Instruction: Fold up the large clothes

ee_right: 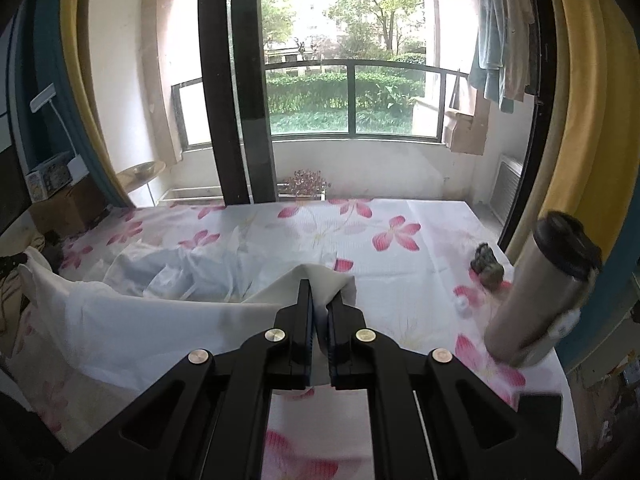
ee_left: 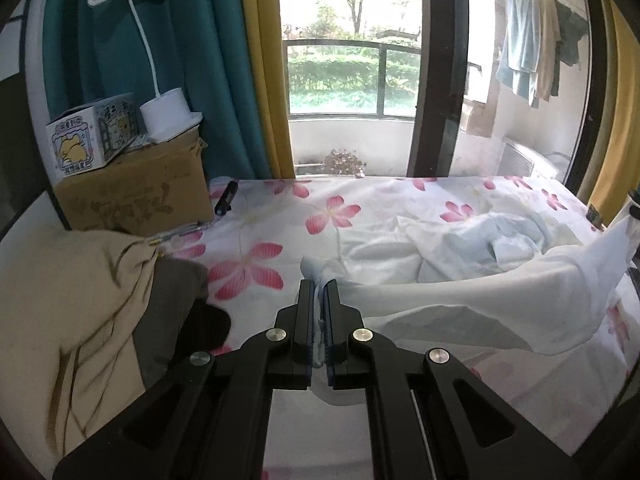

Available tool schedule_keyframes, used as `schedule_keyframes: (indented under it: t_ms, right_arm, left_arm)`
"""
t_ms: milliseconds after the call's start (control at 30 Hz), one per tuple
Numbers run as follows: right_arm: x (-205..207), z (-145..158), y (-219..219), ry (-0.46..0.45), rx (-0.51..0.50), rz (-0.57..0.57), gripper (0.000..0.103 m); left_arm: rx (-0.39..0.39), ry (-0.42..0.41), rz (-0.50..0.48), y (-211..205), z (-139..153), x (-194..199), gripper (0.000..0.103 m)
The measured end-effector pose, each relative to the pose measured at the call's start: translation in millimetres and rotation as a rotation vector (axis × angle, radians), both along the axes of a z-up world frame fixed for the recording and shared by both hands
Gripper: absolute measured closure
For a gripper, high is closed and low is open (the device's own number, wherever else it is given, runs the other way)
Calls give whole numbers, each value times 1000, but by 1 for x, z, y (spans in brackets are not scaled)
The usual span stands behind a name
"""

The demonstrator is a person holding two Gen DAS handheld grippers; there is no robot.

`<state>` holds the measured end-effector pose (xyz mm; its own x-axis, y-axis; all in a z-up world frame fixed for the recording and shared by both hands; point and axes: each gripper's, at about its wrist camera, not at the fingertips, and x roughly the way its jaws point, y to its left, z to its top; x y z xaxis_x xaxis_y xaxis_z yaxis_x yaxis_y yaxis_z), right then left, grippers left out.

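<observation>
We see the left tool (ee_left: 319, 292) pinching one bunched edge of the pale blue-white garment (ee_left: 460, 296), jaws pressed tight on the cloth. The right tool (ee_right: 320, 300) pinches another edge (ee_right: 320, 276) the same way. Between them the fabric hangs as a lifted span above the floral sheet (ee_right: 380, 248); the rest lies crumpled on the bed. Near the right tool: a steel tumbler (ee_right: 540, 292). Left side: beige clothing (ee_left: 80, 300), cardboard box (ee_left: 136, 188).
</observation>
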<state>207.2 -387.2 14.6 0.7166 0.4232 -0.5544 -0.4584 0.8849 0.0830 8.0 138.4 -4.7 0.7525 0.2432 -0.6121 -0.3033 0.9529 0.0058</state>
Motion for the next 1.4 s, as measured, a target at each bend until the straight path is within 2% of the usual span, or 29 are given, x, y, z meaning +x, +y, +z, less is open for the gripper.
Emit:
schedule_keyframes:
  t_ms: [267,567,900,1100,1167,1233,1367,1400]
  right_arm:
    - [59,-9,22,21,-31,9,97]
    - [114,-31,54,-1,-119,5,97]
    - [166,-79,66,124,-97,-25,97]
    - [184,-96,70,177,-93,-34,97]
    - [190,-100,72,193,-93,-40,97]
    - [194,-102,74,205,-99,-40,95]
    - [196,-94,73,184,-111,-71,84]
    - [194,-90,71,168,-119,-85,73]
  left_arm:
    - [-50,-15,25,28,-12,53,98]
    - [-90,51,20,53,-43,119,98]
    - [-186,139,47,82,-83,161,98]
    - [-230,180,33,85,-98,180,97]
    - [-226,168,38,86,-96,181,88]
    - [-209,137,55,86,-89,179,68]
    - [-164,48,70,83,-62,166,64]
    - [-148,37,52,79,-57,165,63]
